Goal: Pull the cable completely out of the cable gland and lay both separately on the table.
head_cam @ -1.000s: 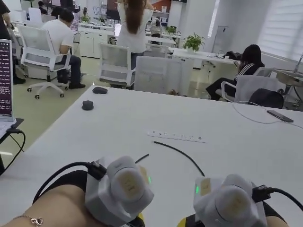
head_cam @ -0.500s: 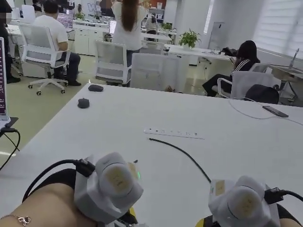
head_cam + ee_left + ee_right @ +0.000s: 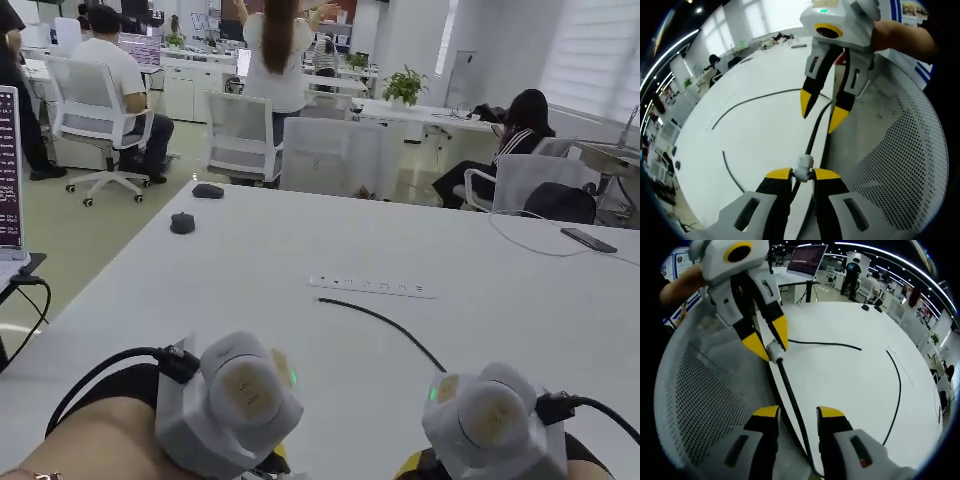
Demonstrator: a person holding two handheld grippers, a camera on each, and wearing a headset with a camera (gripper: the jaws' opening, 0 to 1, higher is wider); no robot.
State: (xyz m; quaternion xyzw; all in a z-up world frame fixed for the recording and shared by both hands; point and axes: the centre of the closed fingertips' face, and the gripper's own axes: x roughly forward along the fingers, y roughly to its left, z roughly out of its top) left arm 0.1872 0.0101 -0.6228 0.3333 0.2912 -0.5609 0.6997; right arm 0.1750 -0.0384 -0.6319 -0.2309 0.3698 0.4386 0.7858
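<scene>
The white cable gland (image 3: 803, 162) sits low centre in the left gripper view, pinched in the left gripper (image 3: 802, 174). The black cable (image 3: 815, 130) runs up from it between the parted jaws of the right gripper (image 3: 822, 108). We should clamp the cable near the gland, then pull straight along it. On the table (image 3: 300, 250), its far end lies as a second ago.

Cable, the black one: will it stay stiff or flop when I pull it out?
Probably floppy: the cable lies in loose curves across the table. Likely light and thin, so it may slip unless the right gripper, open around it, closes firmly.
</scene>
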